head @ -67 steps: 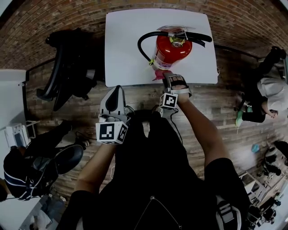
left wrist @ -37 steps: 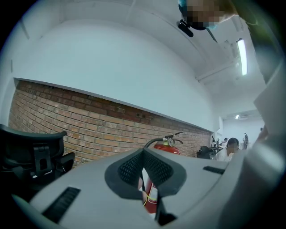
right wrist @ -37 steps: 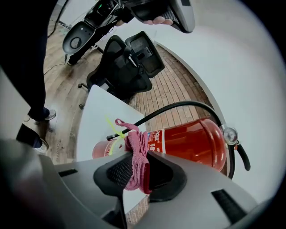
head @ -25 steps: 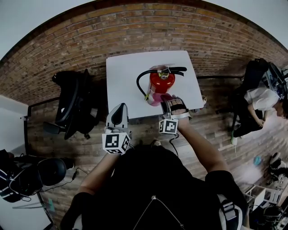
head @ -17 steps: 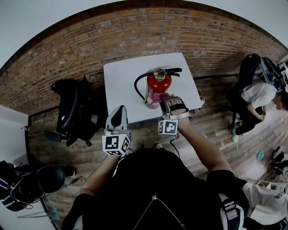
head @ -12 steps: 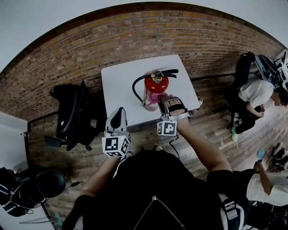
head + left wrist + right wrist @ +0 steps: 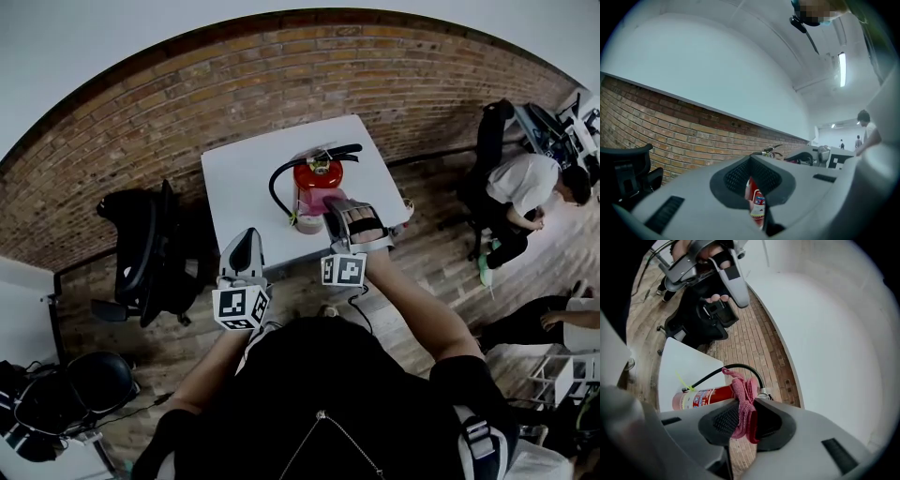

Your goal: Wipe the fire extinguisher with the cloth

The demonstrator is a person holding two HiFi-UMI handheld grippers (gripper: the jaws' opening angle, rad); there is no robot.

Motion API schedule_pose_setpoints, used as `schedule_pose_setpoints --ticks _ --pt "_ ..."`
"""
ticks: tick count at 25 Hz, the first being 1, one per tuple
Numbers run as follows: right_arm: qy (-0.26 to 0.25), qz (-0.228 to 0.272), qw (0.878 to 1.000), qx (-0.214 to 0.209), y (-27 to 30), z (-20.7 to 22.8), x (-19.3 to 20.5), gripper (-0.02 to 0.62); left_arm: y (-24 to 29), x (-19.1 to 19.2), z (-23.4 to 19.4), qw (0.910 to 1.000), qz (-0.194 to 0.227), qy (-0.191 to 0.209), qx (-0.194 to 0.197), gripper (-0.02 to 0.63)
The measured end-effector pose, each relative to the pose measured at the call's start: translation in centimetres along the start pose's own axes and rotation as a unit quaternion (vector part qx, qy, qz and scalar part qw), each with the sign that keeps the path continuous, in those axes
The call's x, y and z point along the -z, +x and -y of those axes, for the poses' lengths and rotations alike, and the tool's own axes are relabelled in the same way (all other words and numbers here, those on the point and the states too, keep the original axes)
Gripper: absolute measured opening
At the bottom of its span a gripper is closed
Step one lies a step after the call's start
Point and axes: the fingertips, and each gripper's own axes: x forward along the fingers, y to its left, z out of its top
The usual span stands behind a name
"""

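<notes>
Fire extinguisher [image 7: 312, 192]: red cylinder with black hose, upright on a white tabletop [image 7: 234, 173]. It stands directly ahead of the right fingers' tips and farther ahead of the left fingers, apart from those.
Cloth [image 7: 742, 401]: pink, bunched, pinched between the right fingers. Its free end sticks out past their tips, against the cylinder's side.
Right gripper [image 7: 339, 211]: fingers clamped on the cloth.
Left gripper [image 7: 246, 251]: fingers drawn almost together, only a slit between them, holding nothing, short of the tabletop's near edge.
Office chair [image 7: 141, 248]: black, left of the left fingers.
</notes>
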Motion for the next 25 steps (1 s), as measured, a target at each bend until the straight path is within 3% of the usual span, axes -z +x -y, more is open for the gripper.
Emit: schedule_pose_setpoints --ticks 7,11,16,25 --pt "0.059 -0.027 0.996 -0.068 -0.6 -3.7 -1.1 0.098 -0.9 0.5 -1.2 0.9999 -0.01 -0.012 0.003 0.029" --pt "0.094 -0.051 0.987 -0.122 0.9 -8.9 -0.8 0.098 -1.1 1.8 -3.0 0.9995 -0.023 -0.019 -0.002 0.029" --pt "0.148 -0.08 0.967 -0.19 3.0 -16.6 -0.3 0.098 -2.7 4.3 -5.2 0.9982 -0.051 -0.029 -0.013 0.03" --pt "0.15 -0.149 0.947 -0.242 8.4 -29.0 0.6 0.098 -6.3 10.4 -9.0 0.9916 -0.116 -0.05 -0.03 0.029"
